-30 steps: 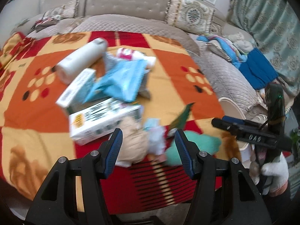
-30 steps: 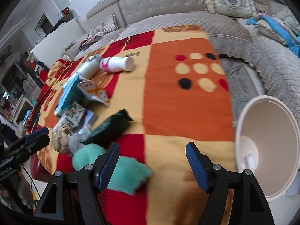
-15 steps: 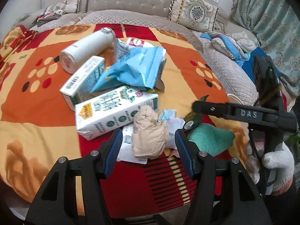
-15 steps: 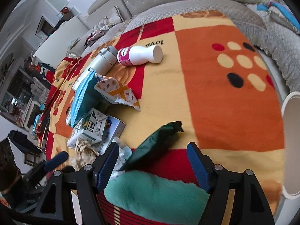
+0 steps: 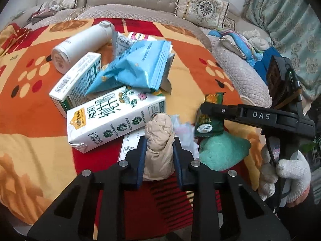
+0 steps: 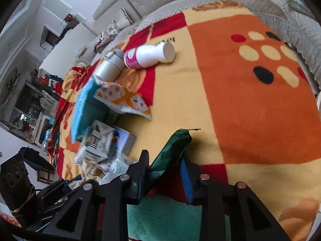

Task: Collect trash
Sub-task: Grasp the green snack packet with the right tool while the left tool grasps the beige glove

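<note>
1. Between the blue pads of the left claw (image 5: 158,158) sits a beige crumpled paper wad (image 5: 159,140), and the claw is clenched on it, both pads pressed against its sides near the front edge of the blanket (image 5: 28,108).
2. Judging from that grip, the wad should come straight up before it travels, so its soft folds do not drag the receipt (image 5: 130,142) or the white tissue (image 5: 183,132) lying just beside it.
3. Paper this loose compresses easily; a firm, steady squeeze looks safer than a hard one.
4. At the same front edge, the right claw (image 6: 164,170) is closing on a dark green wrapper (image 6: 170,152), which stands between its jaws; the near pad touches it, while a sliver of gap shows at the blue pad.
5. That wrapper is thin, glossy film with a serrated end, so it may slip or fold; I would let the jaws finish closing before lifting.
6. Under the right claw lies a fuzzy teal cloth (image 6: 164,219), soft and thick, which could snag if the claw dips.
7. Farther toward the middle of the blanket rest a stiff milk carton (image 5: 116,118), a smaller box (image 5: 76,82), a crinkled blue bag (image 5: 138,68), a smooth white flask (image 5: 80,44) and a pink-labelled bottle (image 6: 150,56).
8. A white-gloved hand (image 5: 289,172) holds the right tool at the right edge.
</note>
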Available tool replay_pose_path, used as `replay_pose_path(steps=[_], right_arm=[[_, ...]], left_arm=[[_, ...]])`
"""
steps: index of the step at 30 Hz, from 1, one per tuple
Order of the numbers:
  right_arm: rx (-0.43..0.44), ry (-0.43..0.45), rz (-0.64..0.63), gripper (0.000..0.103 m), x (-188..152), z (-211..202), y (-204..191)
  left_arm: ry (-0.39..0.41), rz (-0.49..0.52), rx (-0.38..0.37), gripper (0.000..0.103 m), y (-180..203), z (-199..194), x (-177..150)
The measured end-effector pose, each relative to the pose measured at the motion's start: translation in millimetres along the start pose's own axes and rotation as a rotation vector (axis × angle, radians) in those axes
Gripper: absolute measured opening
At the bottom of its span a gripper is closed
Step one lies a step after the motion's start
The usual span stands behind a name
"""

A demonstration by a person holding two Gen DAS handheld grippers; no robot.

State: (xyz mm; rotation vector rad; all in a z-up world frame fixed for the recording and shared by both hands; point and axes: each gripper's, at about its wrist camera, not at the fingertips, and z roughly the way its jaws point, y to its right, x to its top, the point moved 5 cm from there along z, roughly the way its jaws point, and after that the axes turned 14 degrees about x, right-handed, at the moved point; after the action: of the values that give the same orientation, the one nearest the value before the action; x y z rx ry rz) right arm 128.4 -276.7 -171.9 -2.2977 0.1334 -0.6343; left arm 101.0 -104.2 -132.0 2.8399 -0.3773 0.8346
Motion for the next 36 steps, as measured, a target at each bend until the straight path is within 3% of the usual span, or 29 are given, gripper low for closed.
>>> replay_pose_path(steps=[9,16,25,28,29,30,36], right_arm=[[0.034,0.082,-0.078,0.023,14,-33,-24],[0.011,0.101,-0.111,0.023,15,-48,-26],[0.006,0.064,0.023,0.024,12,-39,3],[-0.012,0.035,0.031,0.036,10,-33,4],[0.0,0.026,0.042,0.051,9,-29,4],[0.002,0.025,0.048,0.057,9,-26,4],[-0.038,-0.025,0.078,0.058,8,3,13]], left_arm=[[0.078,-0.016,-0.005,0.021,0,-33,23],[0.107,-0.009,-0.023,0.021,15,-41,33],[0.092,-0.009,-0.021,0.021,15,-36,28],[0.09,-0.013,-0.022,0.021,12,-36,27],[0.089,-0.015,-0.025,0.021,12,-35,27],[0.089,-0.015,-0.027,0.021,12,-35,27],[0.08,-0.005,-0.034,0.021,15,-33,24]])
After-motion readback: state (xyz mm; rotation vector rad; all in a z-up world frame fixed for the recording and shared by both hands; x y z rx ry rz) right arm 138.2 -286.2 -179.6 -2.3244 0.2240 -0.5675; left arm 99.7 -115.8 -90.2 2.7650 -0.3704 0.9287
